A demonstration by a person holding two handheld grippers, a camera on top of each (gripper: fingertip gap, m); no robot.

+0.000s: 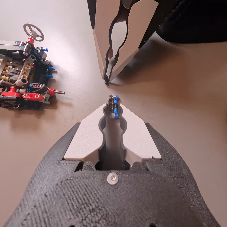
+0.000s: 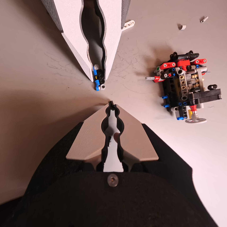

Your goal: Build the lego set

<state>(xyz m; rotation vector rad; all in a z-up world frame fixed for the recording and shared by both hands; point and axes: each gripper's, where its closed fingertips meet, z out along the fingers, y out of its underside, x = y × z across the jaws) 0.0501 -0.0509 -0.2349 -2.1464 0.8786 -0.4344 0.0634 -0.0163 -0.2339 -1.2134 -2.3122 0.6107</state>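
Beige tabletop (image 1: pixel 172 110) is carrying the half-built lego model (image 1: pixel 24 76) off to the side, while the left gripper (image 1: pixel 113 104) is clamping a small black-and-blue subassembly (image 1: pixel 113 105) and the right gripper (image 2: pixel 112 104) is pinching a tiny black pin (image 2: pixel 111 103) (tips facing, just apart).

Glossy plastic lego model (image 1: pixel 24 73); matt smooth table (image 1: pixel 172 110); rough ridged black gripper body (image 1: pixel 110 202).
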